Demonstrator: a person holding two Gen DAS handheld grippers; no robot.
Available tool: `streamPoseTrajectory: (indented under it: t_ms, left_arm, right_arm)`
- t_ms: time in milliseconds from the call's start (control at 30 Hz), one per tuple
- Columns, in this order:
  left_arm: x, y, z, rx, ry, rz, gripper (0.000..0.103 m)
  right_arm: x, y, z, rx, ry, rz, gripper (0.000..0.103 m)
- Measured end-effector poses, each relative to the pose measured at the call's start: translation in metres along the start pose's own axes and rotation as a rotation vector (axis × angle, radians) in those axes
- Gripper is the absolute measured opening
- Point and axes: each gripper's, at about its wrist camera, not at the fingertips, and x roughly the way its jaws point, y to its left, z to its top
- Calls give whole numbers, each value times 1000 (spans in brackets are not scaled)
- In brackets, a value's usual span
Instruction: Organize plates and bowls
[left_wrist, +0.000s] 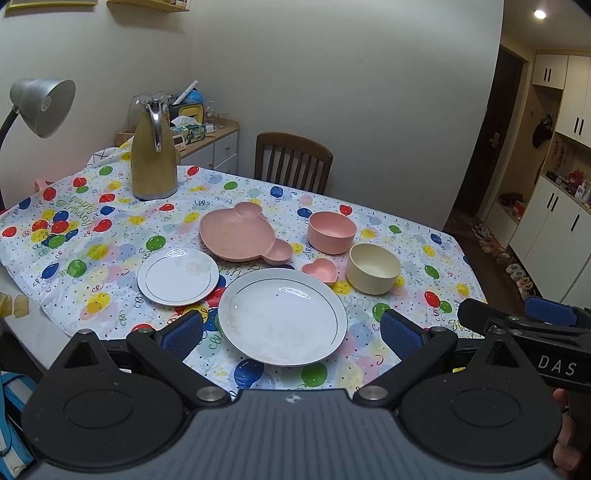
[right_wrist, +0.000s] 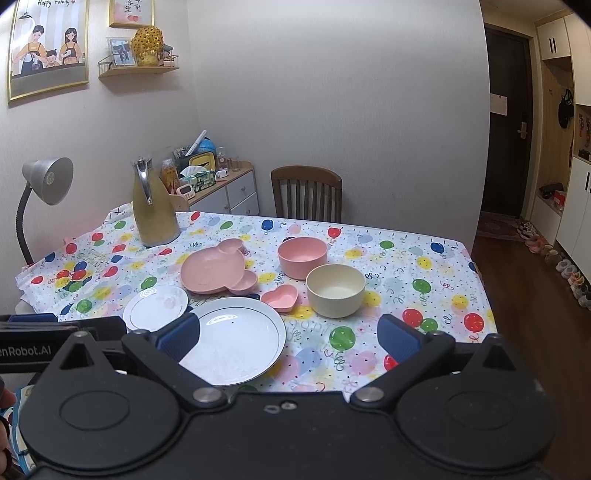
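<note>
Left tongs (left_wrist: 291, 332) and right tongs (right_wrist: 288, 338) both spread wide, large round white porcelain plate (left_wrist: 282, 315) between left tongs, cream plastic bowl (right_wrist: 335, 290) just ahead of right tongs

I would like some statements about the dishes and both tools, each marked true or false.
1. The cream bowl stands inside the pink bowl. False: they stand side by side.
2. Both the left tool and the right tool are open and empty. True.
3. The small plate lies on the large plate. False: it lies beside it.
4. The heart dish is pink. True.
</note>
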Motion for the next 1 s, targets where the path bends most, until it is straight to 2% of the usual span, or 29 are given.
streamPoseTrajectory:
  t_ms: [1000]
  left_arm:
    - [11, -8, 15, 5, 4, -5, 102]
  right_arm:
    - [5, -1, 9, -3, 0, -15, 102]
